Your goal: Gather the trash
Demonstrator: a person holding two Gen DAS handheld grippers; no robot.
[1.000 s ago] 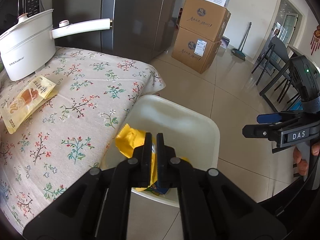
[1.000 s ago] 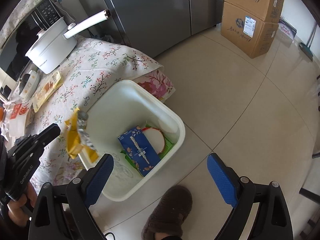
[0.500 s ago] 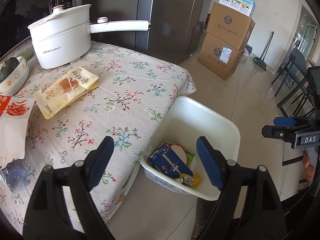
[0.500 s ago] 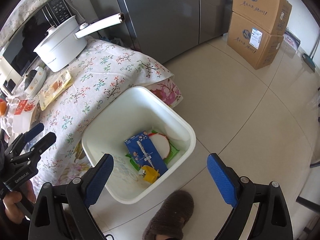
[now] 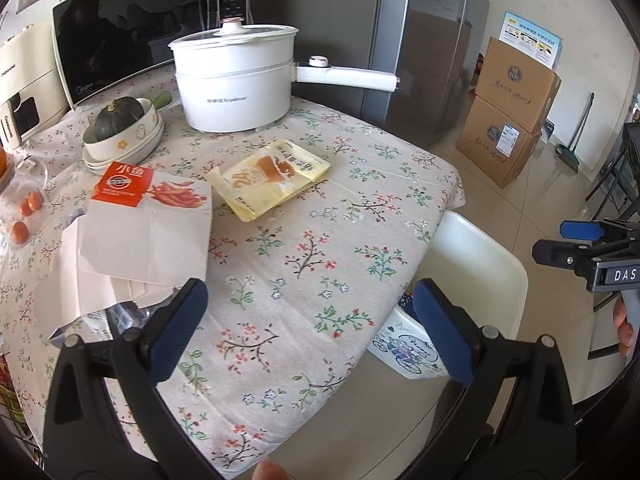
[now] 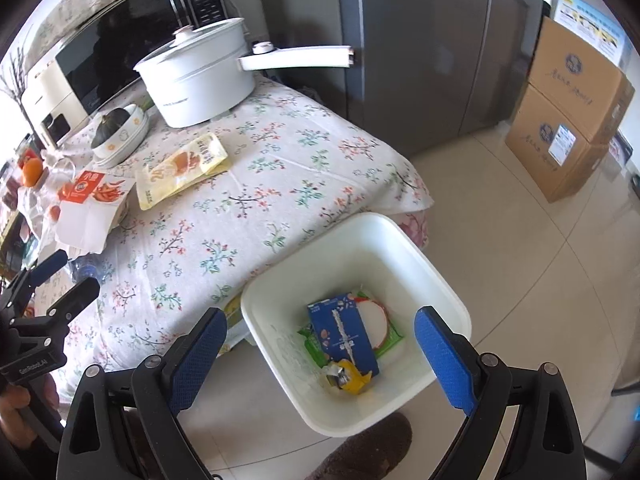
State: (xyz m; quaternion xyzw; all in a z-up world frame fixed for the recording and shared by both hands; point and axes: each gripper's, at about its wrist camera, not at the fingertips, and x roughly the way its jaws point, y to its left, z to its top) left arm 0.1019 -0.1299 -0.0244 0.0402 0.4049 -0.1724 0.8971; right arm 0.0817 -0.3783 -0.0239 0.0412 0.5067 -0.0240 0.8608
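Observation:
A white bin (image 6: 400, 240) stands on the floor beside the table and holds a blue carton (image 6: 342, 334), a crumpled yellow wrapper (image 6: 348, 376) and green packaging. My left gripper (image 5: 308, 320) is open and empty above the floral table edge. On the table lie a yellow snack pouch (image 5: 272, 178), a white and red packet (image 5: 148, 224) and a crushed clear bottle (image 5: 124, 316) under it. My right gripper (image 6: 320, 344) is open and empty above the bin. The bin (image 5: 480, 256) also shows in the left wrist view.
A white electric pot (image 5: 236, 80) with a long handle, stacked bowls with a squash (image 5: 120, 128), a microwave (image 5: 140, 28) and small oranges (image 5: 24, 216) sit on the table. Cardboard boxes (image 6: 576, 112) stand by the fridge. A brown slipper (image 6: 360, 452) lies near the bin.
My left gripper opened and dropped the yellow wrapper into the bin. It then swung left, back over the table. The right gripper stayed open over the bin.

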